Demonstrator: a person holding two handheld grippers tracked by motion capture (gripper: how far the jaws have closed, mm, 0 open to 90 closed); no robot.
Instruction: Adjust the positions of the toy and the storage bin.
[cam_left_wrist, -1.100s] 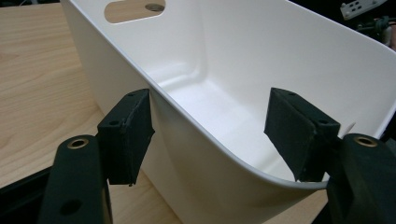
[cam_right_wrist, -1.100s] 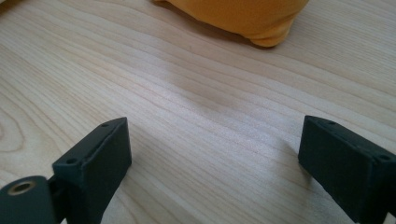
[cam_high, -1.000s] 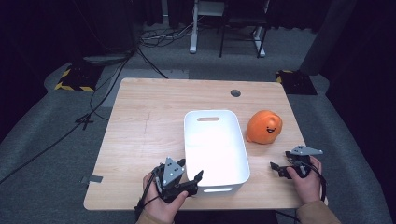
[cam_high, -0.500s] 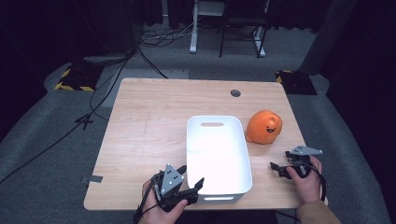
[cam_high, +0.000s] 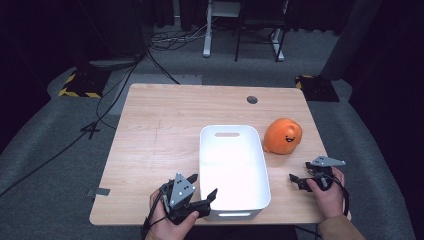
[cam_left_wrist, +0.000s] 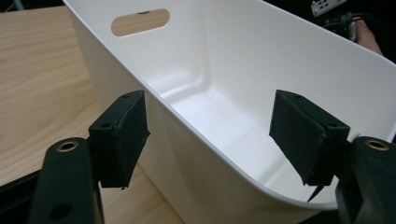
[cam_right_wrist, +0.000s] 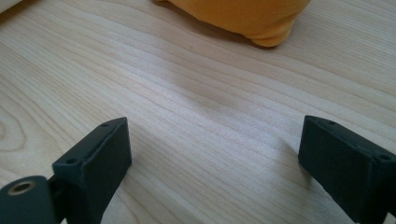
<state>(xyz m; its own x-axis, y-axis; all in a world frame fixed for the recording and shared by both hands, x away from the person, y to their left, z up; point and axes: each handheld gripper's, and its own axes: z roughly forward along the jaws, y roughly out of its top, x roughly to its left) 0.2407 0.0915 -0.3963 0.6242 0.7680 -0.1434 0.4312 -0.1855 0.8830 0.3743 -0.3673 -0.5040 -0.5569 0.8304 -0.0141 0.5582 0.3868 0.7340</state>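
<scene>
Jaws of the left gripper (cam_left_wrist: 210, 140) stand apart astride the white bin's (cam_left_wrist: 243, 60) near wall; right gripper (cam_right_wrist: 212, 163) gapes, orange plush toy (cam_right_wrist: 243, 14) just ahead.

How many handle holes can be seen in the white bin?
1. The handle hole is in the far end wall of the white bin, also visible in the left gripper view. The near wall may have another, but it is too bright to tell.

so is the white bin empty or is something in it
Empty. The high view shows the white bin with a bare floor, and the left gripper view shows only clean white inside; the orange toy sits outside.
</scene>
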